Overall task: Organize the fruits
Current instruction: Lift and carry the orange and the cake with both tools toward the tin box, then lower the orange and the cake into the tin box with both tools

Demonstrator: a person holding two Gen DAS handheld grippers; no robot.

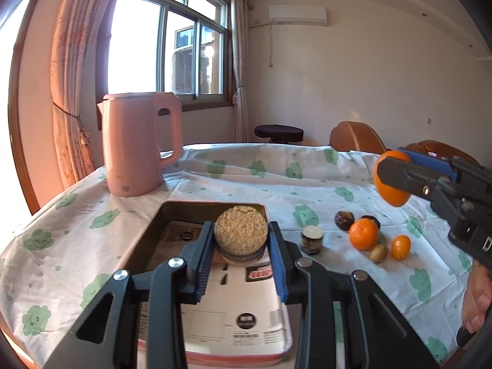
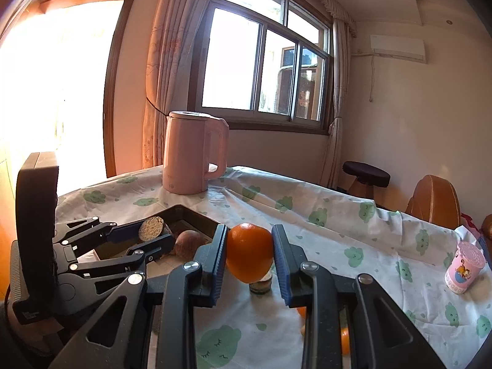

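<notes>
Two tongs were loaded above the tabletop (image 1: 215,169): the left tongs (image 1: 241,236) pinched a round cake (image 1: 240,230) over the tray (image 1: 172,212); the right tongs (image 2: 249,253) pinched an orange (image 2: 249,252) in the air, off the tabletop. Firm and smooth-skinned, it probably suited a grip across its middle.

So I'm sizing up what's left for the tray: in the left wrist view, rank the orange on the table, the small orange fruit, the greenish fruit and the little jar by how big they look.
1. orange on the table
2. little jar
3. small orange fruit and greenish fruit: too alike to rank, and the orange partly covers the greenish one.
</notes>
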